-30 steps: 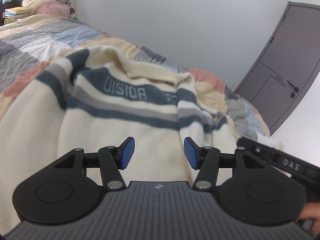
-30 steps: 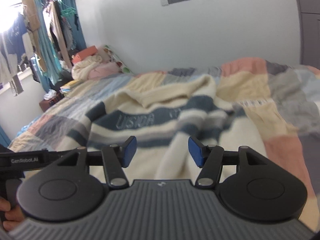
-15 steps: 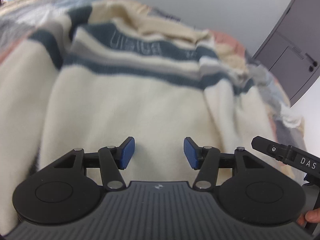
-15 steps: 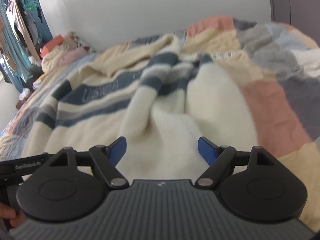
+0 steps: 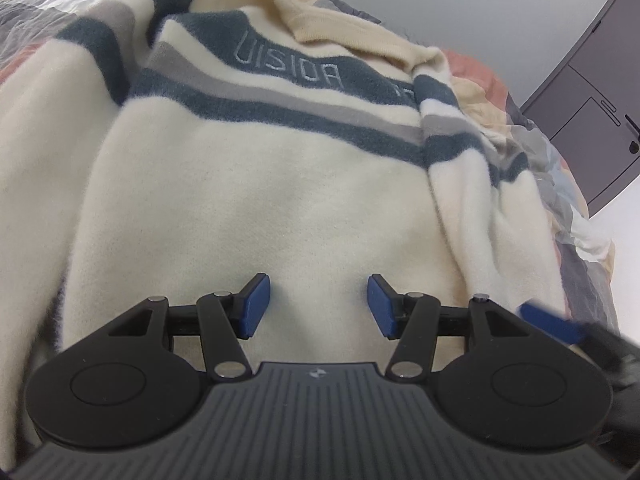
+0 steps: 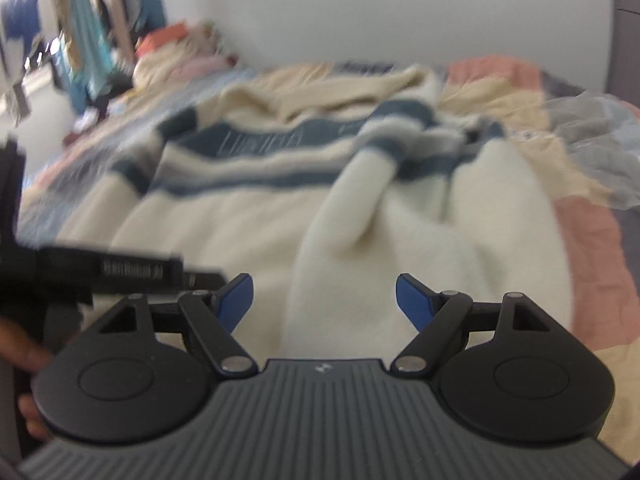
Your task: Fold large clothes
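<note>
While both my claws point down at the bed, the big cream sweater with the navy and grey stripes lies spread across the patchwork quilt, one sleeve flopped over its front. My left gripper sits low over the plain cream part below the stripes, blue pads parted about halfway, nothing between them, not pinching any fabric. My right gripper is spread wider; its jaws have just been opening, and there's only fuzzy sweater showing in the gap, nothing clamped. That view is pretty blurry tbh. Grey door off to the side, clothes hanging at the far end.
</note>
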